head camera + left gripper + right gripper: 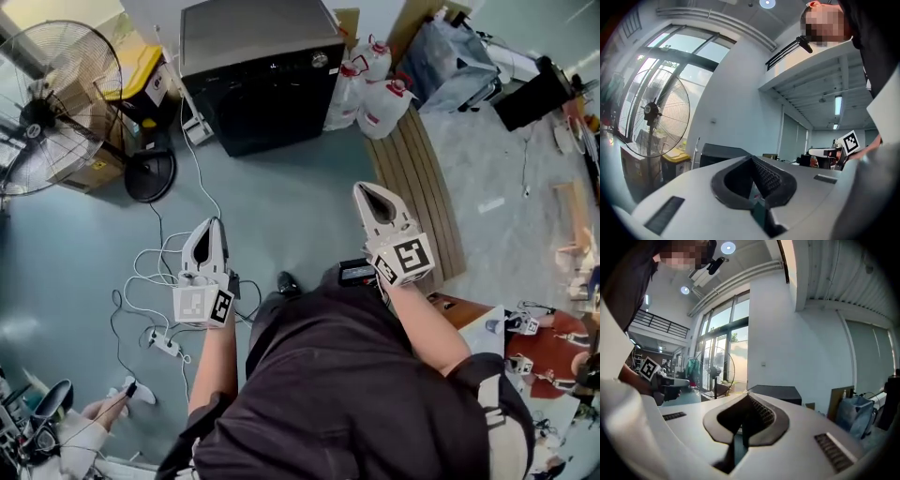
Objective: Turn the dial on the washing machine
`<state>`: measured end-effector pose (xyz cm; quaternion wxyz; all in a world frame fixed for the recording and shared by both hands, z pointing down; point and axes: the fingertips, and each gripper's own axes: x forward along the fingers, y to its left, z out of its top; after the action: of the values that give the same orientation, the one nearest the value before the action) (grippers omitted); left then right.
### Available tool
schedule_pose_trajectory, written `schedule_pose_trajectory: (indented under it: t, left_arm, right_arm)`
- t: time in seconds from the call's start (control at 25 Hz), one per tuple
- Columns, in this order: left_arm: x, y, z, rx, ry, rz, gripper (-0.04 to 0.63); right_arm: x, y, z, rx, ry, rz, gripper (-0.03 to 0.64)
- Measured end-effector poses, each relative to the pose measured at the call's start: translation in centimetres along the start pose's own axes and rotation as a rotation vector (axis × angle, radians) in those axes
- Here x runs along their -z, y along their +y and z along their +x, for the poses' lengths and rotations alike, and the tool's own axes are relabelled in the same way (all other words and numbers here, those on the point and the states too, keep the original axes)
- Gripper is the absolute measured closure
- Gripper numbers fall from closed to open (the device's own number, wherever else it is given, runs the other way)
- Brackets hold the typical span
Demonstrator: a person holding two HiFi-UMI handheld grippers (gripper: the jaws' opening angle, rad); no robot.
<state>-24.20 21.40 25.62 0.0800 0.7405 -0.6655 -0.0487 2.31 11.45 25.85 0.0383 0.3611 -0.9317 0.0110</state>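
Turning the small round silver dial [320, 59], set at the right end of the control strip on the black, grey-topped washing machine [262, 94] at the far side of the grey floor, calls first for closing in: both tools hang well short of it. The white left gripper [214, 225] and white right gripper [367, 190] each have tongs pressed together on nothing. Whichever goes should spread before meeting the knob, avoiding the clear red-capped jugs [380, 103] just beside the machine.

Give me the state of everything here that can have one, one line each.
left tongs, shut, empty
right tongs, shut, empty
dial, untouched, far from both tongs
washing machine, upright by the wall
fan, upright, spin unclear
water jugs, upright, capped
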Motion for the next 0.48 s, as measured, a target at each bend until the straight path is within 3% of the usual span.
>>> schedule_pose_trajectory:
  t: [0.28, 0.48]
  left_arm:
    - [-1.6, -5.6, -0.8, -0.046, -0.022, 0.034, 0.584]
    - [-0.4, -12.0, -0.4, -0.015, 0.016, 0.069, 0.584]
  right_arm:
    - [-0.9, 0.4, -1.8, -0.145, -0.040, -0.040, 0.595]
    - [-1.2, -2.2, -6.2, -0.144, -0.068, 0.003, 0.595]
